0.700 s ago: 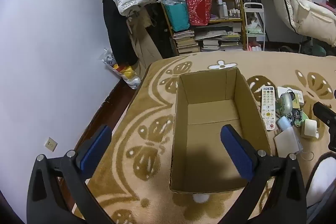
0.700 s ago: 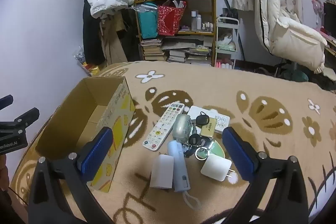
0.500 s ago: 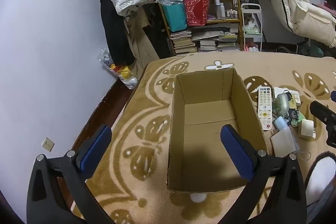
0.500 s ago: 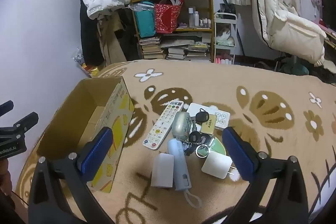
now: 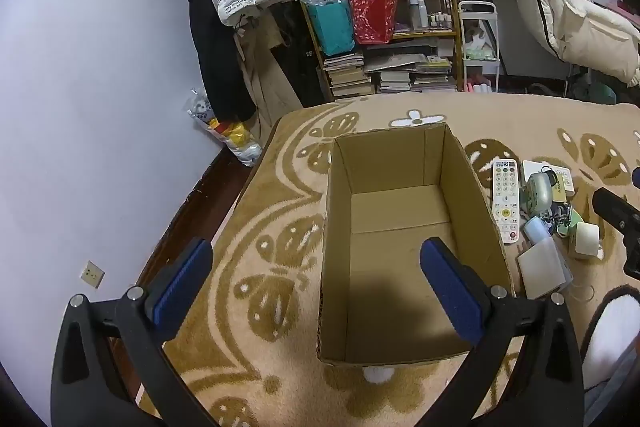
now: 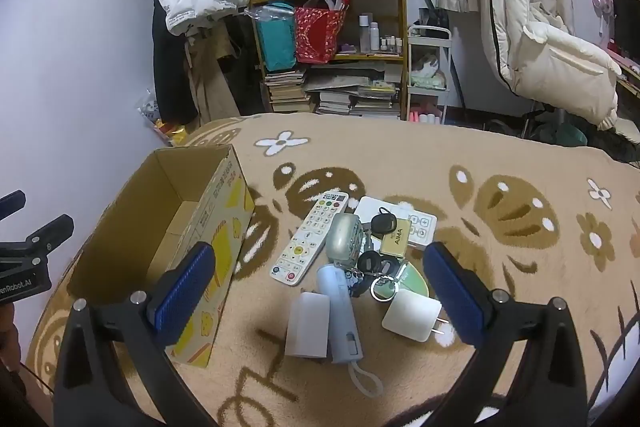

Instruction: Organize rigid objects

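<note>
In the left wrist view, the left gripper [image 5: 316, 281] is seen at the bottom of the frame with its blue-padded fingers [image 5: 182, 277] spread to full width and nothing held between them. An open cardboard box [image 5: 472, 187] lies in the centre of the frame on a beige patterned carpet [image 5: 280, 195]; its inside is bare. To the right of the box, at the right edge of the frame, a white remote control [image 5: 506, 199] is seen beside a small pile of other items. A cluttered shelf [image 5: 384, 27] stands at the top centre.

In the right wrist view, the right gripper [image 6: 320, 297] is seen at the bottom, jaws fully apart and empty. Between and above its fingers, in the lower centre, the items are clustered: the remote control [image 6: 308, 237], a silver case [image 6: 344, 239], a bunch of keys [image 6: 376, 265], a light blue cylindrical device [image 6: 340, 311], a white block [image 6: 308, 327] touching it on the left, and a white plug adapter [image 6: 412, 315]. The box [image 6: 224, 223] lies to their left, just beside the remote.
</note>
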Demonstrator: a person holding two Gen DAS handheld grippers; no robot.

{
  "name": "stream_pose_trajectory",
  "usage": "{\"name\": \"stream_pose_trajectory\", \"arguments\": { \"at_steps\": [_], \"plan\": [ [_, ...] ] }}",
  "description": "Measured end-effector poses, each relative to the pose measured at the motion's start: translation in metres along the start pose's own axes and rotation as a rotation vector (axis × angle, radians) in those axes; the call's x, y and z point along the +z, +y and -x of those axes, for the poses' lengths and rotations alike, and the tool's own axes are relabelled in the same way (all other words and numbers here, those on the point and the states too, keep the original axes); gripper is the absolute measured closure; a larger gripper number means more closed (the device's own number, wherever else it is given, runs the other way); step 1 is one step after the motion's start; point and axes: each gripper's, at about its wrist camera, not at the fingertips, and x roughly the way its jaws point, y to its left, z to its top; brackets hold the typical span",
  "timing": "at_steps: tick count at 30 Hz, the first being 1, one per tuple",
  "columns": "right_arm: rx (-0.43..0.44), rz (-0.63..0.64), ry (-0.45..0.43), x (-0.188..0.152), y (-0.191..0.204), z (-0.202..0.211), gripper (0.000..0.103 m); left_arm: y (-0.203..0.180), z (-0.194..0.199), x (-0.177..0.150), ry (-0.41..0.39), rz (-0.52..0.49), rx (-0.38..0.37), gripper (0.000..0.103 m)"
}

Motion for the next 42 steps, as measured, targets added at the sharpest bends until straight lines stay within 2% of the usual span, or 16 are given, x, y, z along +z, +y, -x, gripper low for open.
{"name": "stream_pose_trajectory", "arguments": {
  "at_steps": [22, 42],
  "plan": [
    [0.002, 0.009, -0.001, 0.000, 0.002, 0.001, 0.000, 0.001, -0.003, -0.002, 0.008, 0.002, 0.018, 0.001],
    [-0.025, 0.080, -0.011, -0.002, 0.015, 0.003, 0.000, 0.001, -0.005, -0.004, 0.012, 0.003, 0.021, 0.000]
  ]
}}
